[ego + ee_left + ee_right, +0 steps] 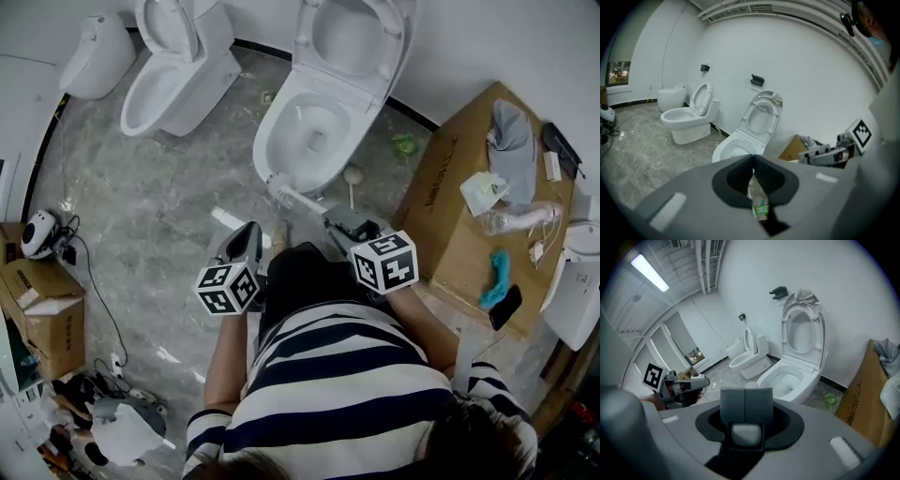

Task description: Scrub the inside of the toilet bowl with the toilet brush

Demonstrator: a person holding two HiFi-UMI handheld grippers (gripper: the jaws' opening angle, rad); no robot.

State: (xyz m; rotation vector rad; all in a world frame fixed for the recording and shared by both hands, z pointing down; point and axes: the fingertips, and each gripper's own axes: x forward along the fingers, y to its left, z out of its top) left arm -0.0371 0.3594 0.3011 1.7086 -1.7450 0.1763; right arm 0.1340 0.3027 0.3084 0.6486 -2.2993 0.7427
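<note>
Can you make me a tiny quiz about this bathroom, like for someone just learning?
1. True or false: the lid of the toilet in front of the person is up.
2. What is the left gripper shut on? A) a sponge B) a bottle C) nothing
3. Fill in: the right gripper is shut on the handle of the toilet _____.
Key: 1 true; 2 B; 3 brush.
</note>
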